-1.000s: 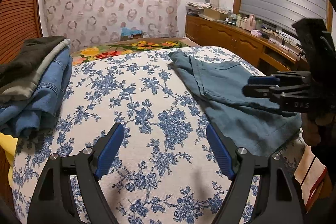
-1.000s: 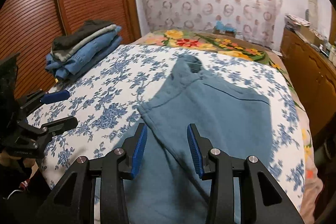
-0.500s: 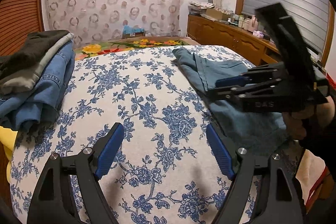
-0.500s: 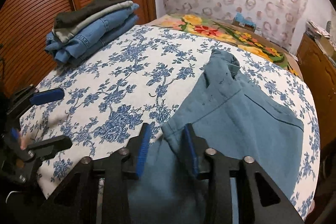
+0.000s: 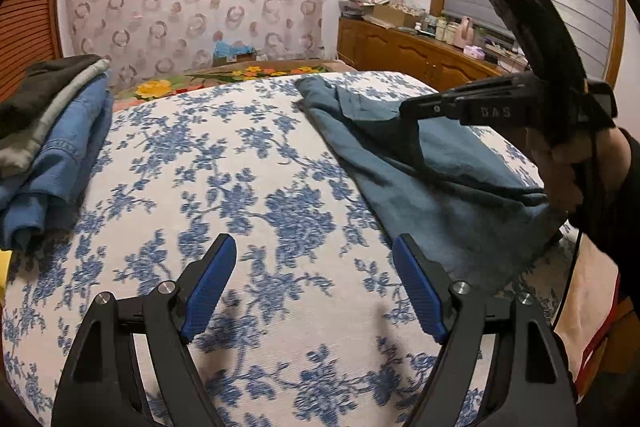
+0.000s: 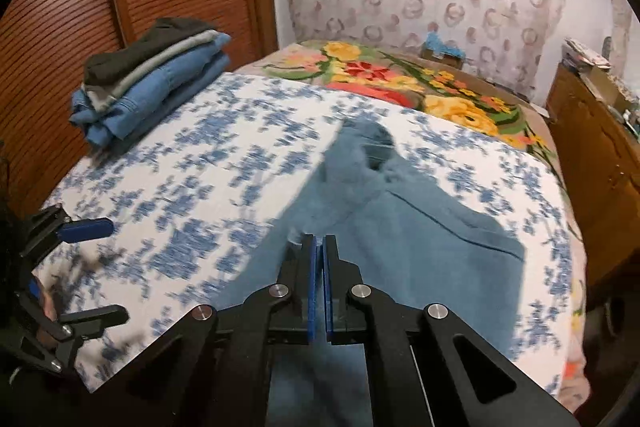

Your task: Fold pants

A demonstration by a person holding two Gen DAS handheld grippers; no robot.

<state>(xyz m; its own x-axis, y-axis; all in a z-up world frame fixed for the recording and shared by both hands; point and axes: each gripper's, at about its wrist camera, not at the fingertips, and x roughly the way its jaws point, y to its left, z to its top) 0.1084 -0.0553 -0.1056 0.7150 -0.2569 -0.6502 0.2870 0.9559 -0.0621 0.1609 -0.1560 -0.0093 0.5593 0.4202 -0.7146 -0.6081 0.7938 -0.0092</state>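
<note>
Right tool point(image 6: 319, 247) clamped on the teal pants point(image 6: 420, 235) edge (left tool point(image 5: 314, 267) apart over the floral bedspread point(image 5: 240, 167))

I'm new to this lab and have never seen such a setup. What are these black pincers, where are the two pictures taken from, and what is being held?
A person holds a two-finger gripper in each hand; a camera on each looks along its fingers. The left gripper is open over the flowered bed cover, holding nothing. The right gripper is shut on an edge of the teal pants, lifting it off the bed. A stack of folded clothes lies at the bed's far left.
</note>
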